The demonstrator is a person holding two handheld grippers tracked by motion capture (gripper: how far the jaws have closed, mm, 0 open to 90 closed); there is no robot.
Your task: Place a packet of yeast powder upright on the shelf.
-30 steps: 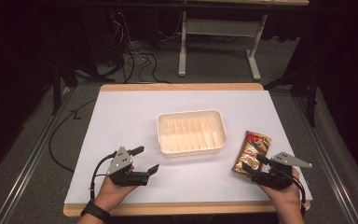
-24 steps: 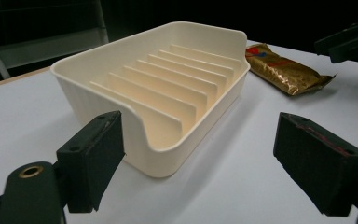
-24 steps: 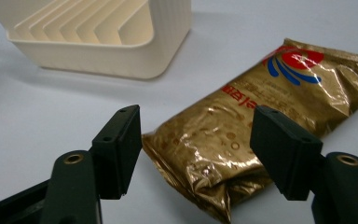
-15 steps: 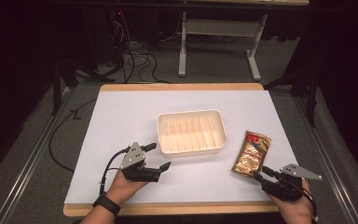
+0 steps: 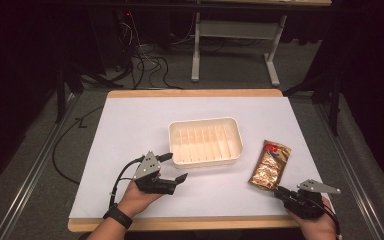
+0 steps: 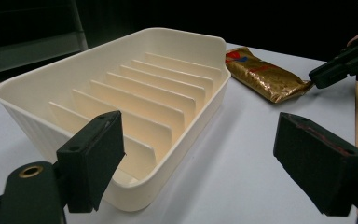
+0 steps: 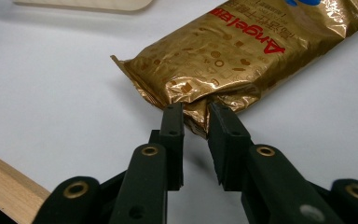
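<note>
In the high view the gold packet (image 5: 270, 165) lies flat on the white table (image 5: 130, 130) at the lower right of the frame, just beside the right end of the cream tray (image 5: 205, 141) but apart from it. The right gripper (image 5: 280, 192) sits at the bottom right corner, its tips at the packet's near end. In the right gripper view its jaws have just been closing, and the crimped end of the packet (image 7: 242, 56) sits between the two black pads at the centre of the frame; they look pressed on the foil, though the fold hides the exact contact.

The left gripper (image 5: 175, 167) rests at the lower left of the high view, just in front of the tray's near left corner. In the left gripper view its jaws stand wide apart with nothing between them: one pad overlaps the tray (image 6: 121, 98) at the lower left, the other sits at the lower right over bare table. The packet (image 6: 265, 74) shows at the upper right there, with the right gripper (image 6: 314, 79) at its end
</note>
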